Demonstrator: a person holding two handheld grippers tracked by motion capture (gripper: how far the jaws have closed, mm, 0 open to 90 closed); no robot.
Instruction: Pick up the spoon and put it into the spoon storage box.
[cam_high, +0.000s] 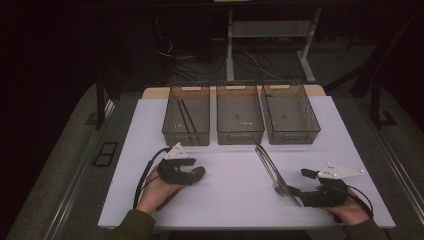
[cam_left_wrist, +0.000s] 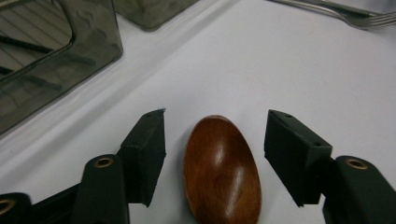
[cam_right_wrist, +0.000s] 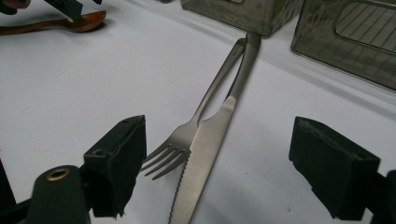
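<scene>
Table (cam_high: 235, 200), white top, 1 of it; everything sits on it w/ the work area toward the person at 6 o'clock.

Bins: 3, smoky clear plastic, side by side in a row at 12 o'clock. Left bin (cam_high: 186, 131) holds 2 dark sticks, prob. chopsticks; middle bin (cam_high: 240, 135) and right bin (cam_high: 292, 134) look empty. Looks like a sort-by-type setup, one bin per kind of utensil, which would explain the neat row within reach of both hands.

Grippers: 2, one per hand. Left gripper (cam_high: 196, 172) at about 7 o'clock, jaws apart, straddling the bowl of the wooden spoon (cam_left_wrist: 222, 172) w/o touching it: lined up for a grab, I'd say. Right gripper (cam_high: 296, 191) at about 5 o'clock, jaws wide apart, w/ the knife (cam_right_wrist: 205, 154) and fork (cam_right_wrist: 180, 140) running between them, nothing clamped.

Cutlery: 3 loose pcs. Knife 1, fork 1, lying touching, handles crossing at the far end and pointing toward 12, near the middle bin; blade and tines face the right gripper. Spoon 1, flat on the table, bowl up, handle back under the left hand.

Chopsticks: 2, lying lengthwise in the left bin, already filed.
</scene>
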